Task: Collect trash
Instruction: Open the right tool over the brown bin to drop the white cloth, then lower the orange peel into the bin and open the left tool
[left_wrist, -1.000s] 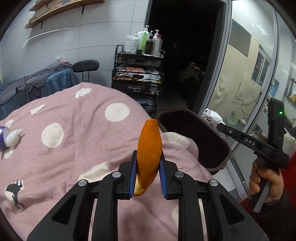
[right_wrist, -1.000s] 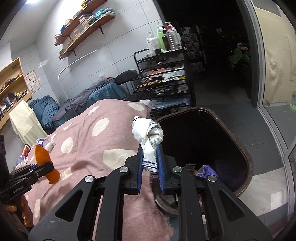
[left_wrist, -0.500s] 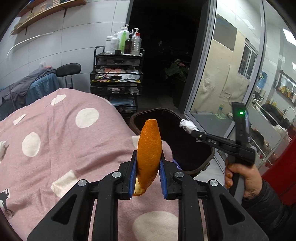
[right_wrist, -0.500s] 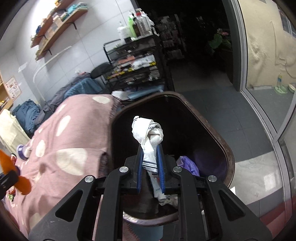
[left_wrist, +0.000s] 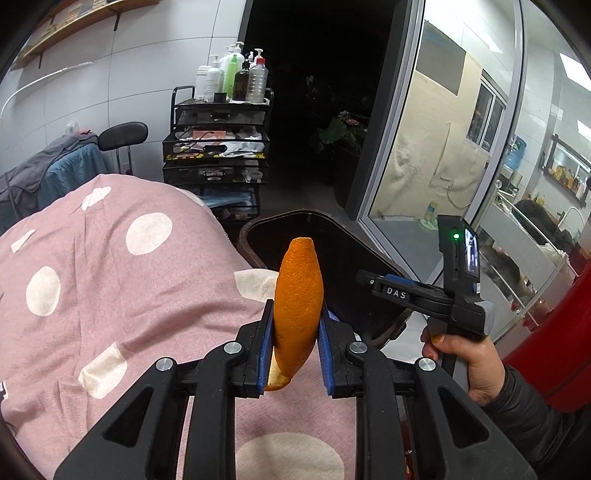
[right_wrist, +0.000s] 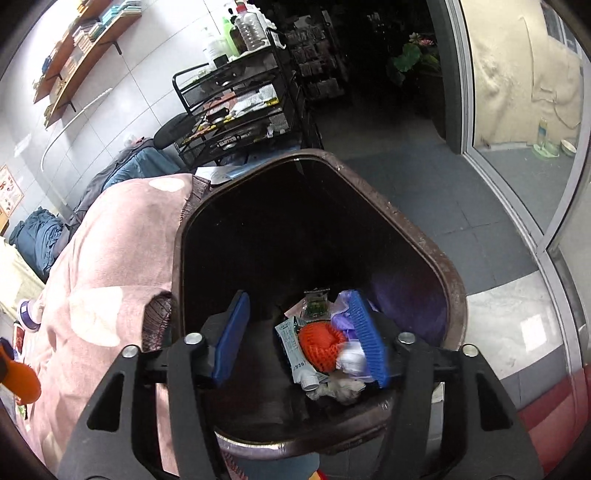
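Note:
My left gripper (left_wrist: 295, 325) is shut on an orange peel (left_wrist: 297, 295), held upright over the pink dotted cloth (left_wrist: 110, 280), just short of the dark trash bin (left_wrist: 332, 236). My right gripper (right_wrist: 301, 332) is open and empty above the bin (right_wrist: 448, 273); it also shows in the left wrist view (left_wrist: 364, 275). Inside the bin lie an orange foam net (right_wrist: 319, 349), a white wrapper (right_wrist: 293, 347), purple plastic (right_wrist: 343, 314) and a crumpled white tissue (right_wrist: 341, 386). The orange peel shows at the left edge of the right wrist view (right_wrist: 18, 376).
A black wire cart (left_wrist: 218, 155) with bottles stands behind the bin. A stool (left_wrist: 123, 134) and draped clothes (left_wrist: 55, 166) stand by the tiled wall. A glass door frame (left_wrist: 384, 147) is to the right. A small bottle (right_wrist: 29, 314) lies on the cloth.
My right gripper has opened over the bin and the white tissue it held has dropped in. My left gripper has carried the peel nearer the bin.

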